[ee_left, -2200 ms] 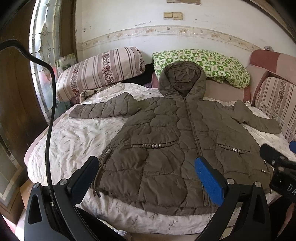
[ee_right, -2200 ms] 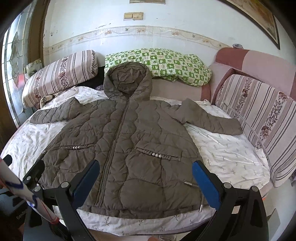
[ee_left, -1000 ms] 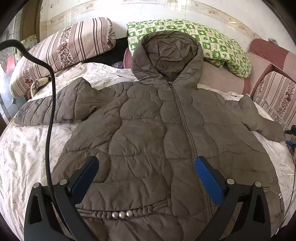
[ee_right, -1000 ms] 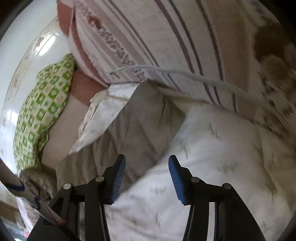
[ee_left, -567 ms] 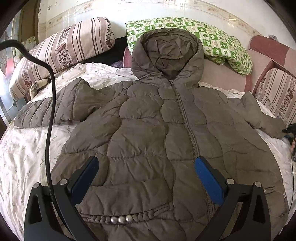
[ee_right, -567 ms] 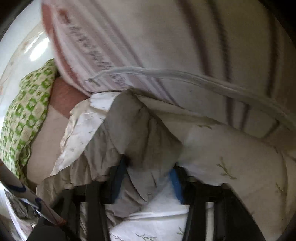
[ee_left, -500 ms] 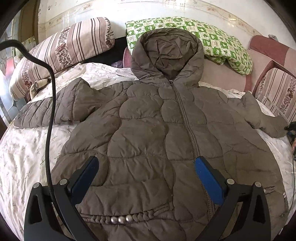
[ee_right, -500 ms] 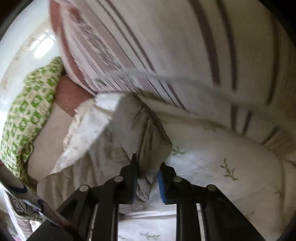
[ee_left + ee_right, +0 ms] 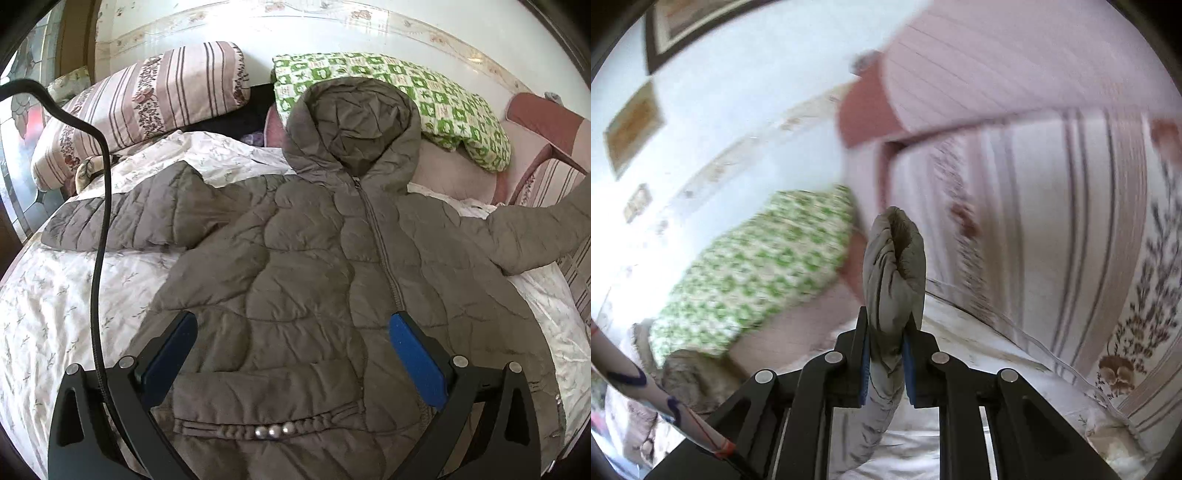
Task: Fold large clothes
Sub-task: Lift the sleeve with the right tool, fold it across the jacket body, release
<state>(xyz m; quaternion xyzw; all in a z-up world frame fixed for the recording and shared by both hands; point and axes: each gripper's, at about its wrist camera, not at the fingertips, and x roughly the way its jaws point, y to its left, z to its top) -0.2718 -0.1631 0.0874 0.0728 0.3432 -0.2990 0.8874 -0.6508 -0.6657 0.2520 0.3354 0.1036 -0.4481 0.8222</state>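
A grey-brown quilted hooded jacket (image 9: 314, 266) lies face up and zipped on the bed, hood toward the wall. Its left sleeve (image 9: 122, 218) lies flat on the sheet. Its right sleeve (image 9: 535, 236) is raised off the bed toward the right edge of the left wrist view. My left gripper (image 9: 291, 350) is open and empty, hovering above the jacket's lower front. My right gripper (image 9: 885, 339) is shut on the right sleeve's cuff (image 9: 894, 266), which sticks up between the pads and is held above the bed.
The bed has a white floral sheet (image 9: 55, 302). A striped pillow (image 9: 147, 99) and a green checked pillow (image 9: 424, 96) lie at the head. A striped cushioned headboard (image 9: 1052, 203) rises on the right. A black cable (image 9: 101, 221) hangs by the left gripper.
My right gripper has closed on the right sleeve cuff and lifted it off the sheet. The left gripper has drawn back slightly over the jacket, still open.
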